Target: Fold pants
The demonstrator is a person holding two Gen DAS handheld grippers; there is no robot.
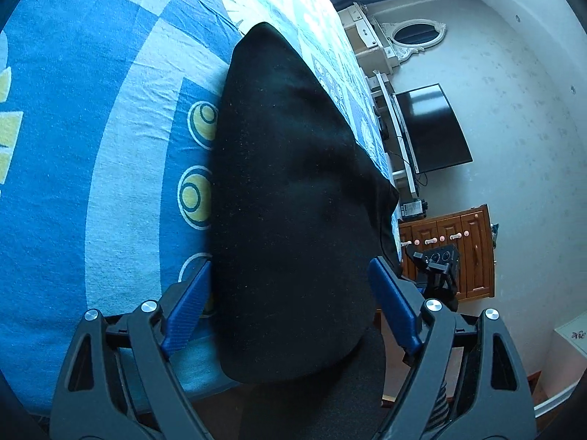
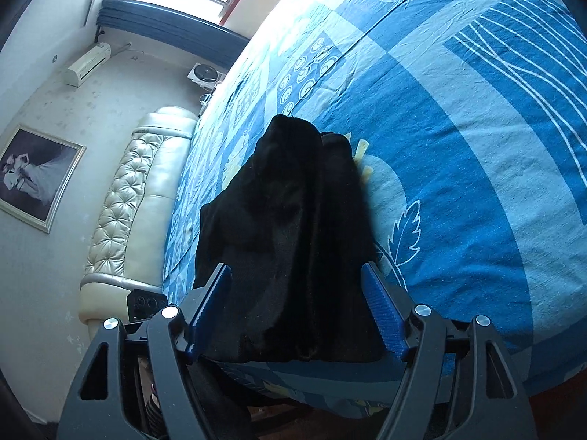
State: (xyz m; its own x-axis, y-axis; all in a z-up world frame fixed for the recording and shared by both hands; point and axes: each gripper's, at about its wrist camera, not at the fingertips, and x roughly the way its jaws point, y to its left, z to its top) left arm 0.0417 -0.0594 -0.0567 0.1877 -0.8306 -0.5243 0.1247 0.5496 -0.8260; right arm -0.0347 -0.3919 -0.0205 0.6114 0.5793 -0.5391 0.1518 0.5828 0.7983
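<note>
One pair of black pants (image 1: pixel 290 198), lying on the bed (image 1: pixel 110 146) near its edge, blue patterned sheet under it. Two tools. Left tool (image 1: pixel 290 304): jaws wide apart, blue pads either side of the cloth, gripping nothing. Right tool (image 2: pixel 297 308): jaws spread wide too, bunched pants between the pads, not pinched. Beyond: one TV (image 1: pixel 429 128), one wooden cabinet (image 1: pixel 451 253), one framed picture (image 2: pixel 36 176), one air conditioner (image 2: pixel 88 64). No readable writing.
</note>
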